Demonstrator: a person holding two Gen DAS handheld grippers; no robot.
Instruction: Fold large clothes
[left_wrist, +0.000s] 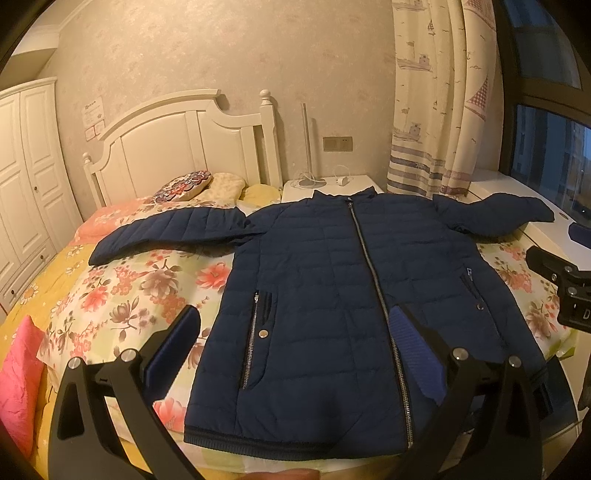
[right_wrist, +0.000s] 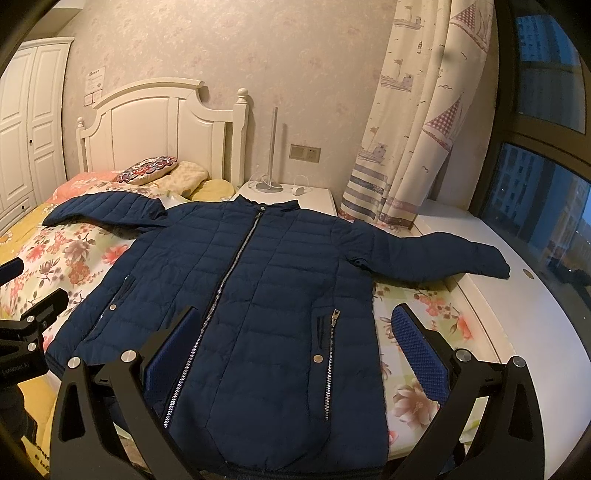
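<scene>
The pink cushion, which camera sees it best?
The left wrist view: the bright pink crinkled cushion lies at the bed's near left corner. The right wrist view doesn't show it; the left tool sits at that edge.

Navy quilted jacket (left_wrist: 317, 295); floral bedspread (left_wrist: 122, 291).

A bedroom in warm, yellowish light: pale patterned wall (left_wrist: 229, 48), white headboard (left_wrist: 177, 144), white wardrobe (left_wrist: 26, 177) at left, white nightstand (right_wrist: 295, 197), boat-print curtain (right_wrist: 413, 122) beside a window (right_wrist: 535, 192) showing what seems dusk outside.
</scene>
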